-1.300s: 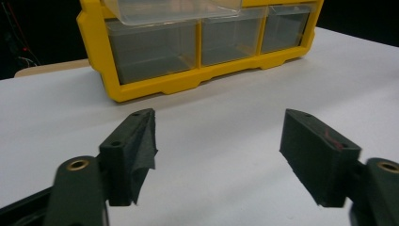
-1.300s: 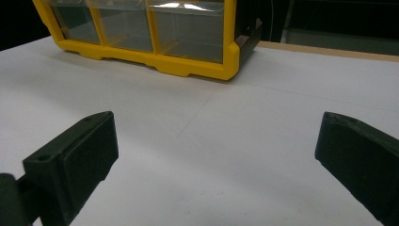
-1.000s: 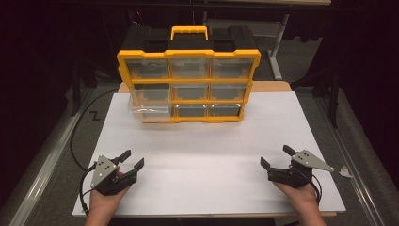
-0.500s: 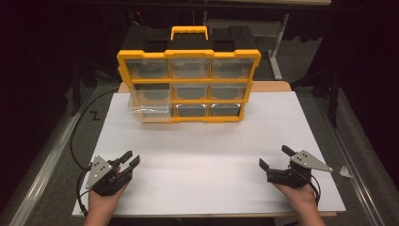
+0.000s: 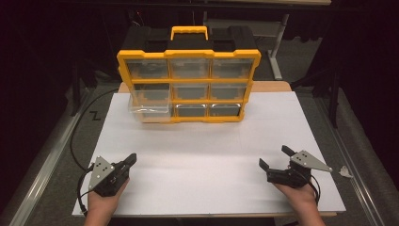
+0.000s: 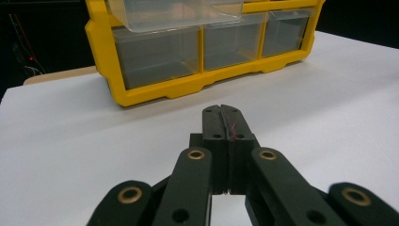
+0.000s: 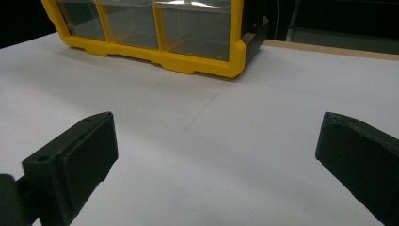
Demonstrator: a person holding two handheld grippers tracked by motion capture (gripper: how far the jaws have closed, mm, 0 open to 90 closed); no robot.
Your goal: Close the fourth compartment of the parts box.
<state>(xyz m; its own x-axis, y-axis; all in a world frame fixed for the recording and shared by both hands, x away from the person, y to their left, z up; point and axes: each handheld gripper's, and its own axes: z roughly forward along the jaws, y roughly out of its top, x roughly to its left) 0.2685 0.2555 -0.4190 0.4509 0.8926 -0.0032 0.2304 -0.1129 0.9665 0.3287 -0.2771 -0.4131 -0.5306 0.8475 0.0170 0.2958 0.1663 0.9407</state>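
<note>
Plastic organizer [image 5: 188, 84], boxy yellow frame, clear rectangular drawers [image 5: 149, 102].

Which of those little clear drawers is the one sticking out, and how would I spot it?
Find the yellow organizer standing at the far end of the white table. Its front is a three-by-three grid of clear drawers. The pulled-out drawer is in the middle row, left column, the only one jutting forward from the frame.
</note>
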